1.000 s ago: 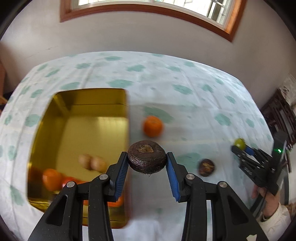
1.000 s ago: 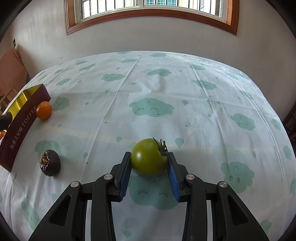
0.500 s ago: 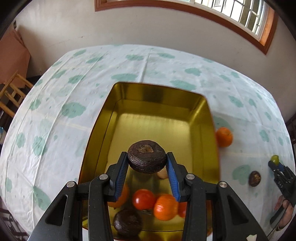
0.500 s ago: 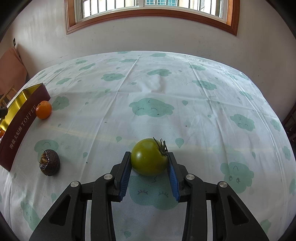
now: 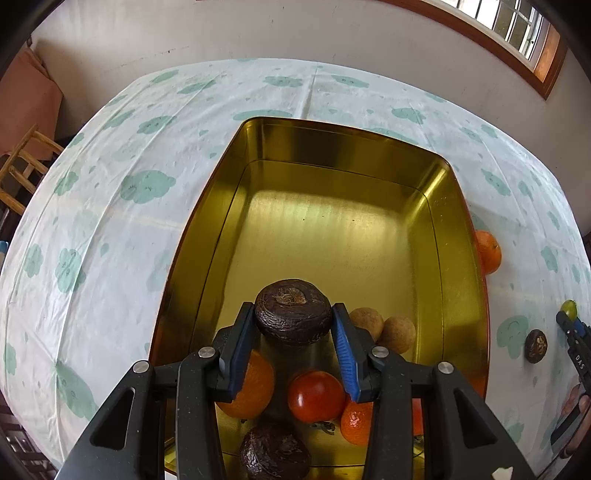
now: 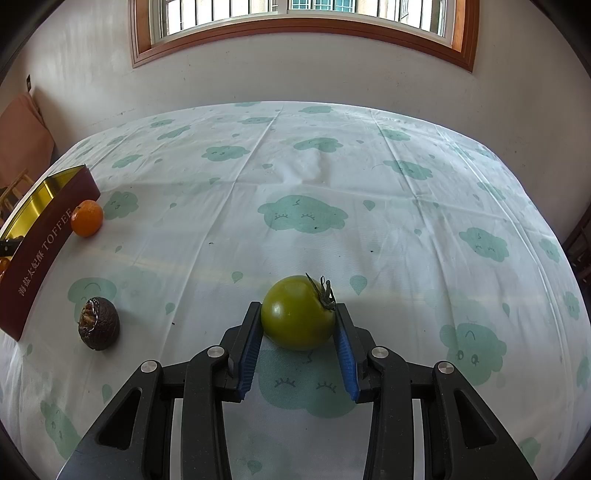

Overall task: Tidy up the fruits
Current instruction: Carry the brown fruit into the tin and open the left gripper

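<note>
My left gripper (image 5: 293,314) is shut on a dark wrinkled fruit (image 5: 293,311) and holds it over the gold tin (image 5: 343,147). Inside the tin, near its front end, lie an orange (image 5: 255,387), a red tomato (image 5: 316,396), a second orange (image 5: 356,421), two tan round fruits (image 5: 397,334) and another dark wrinkled fruit (image 5: 275,452). My right gripper (image 6: 298,314) is shut on a green tomato (image 6: 297,312) just above the tablecloth. An orange (image 6: 87,218) lies on the cloth beside the tin's maroon side (image 6: 40,247), and a dark wrinkled fruit (image 6: 98,325) lies nearer.
The table wears a white cloth with green cloud prints (image 6: 303,214). A wall and window (image 6: 303,22) stand behind it. A wooden chair (image 5: 22,173) sits off the left edge. In the left wrist view, the right gripper (image 5: 570,325) and a hand (image 5: 578,406) show at the far right.
My left gripper has swung left with the dark fruit, from beside the tin to above its inside, and sunk a little. The right gripper and green tomato have stayed still.
</note>
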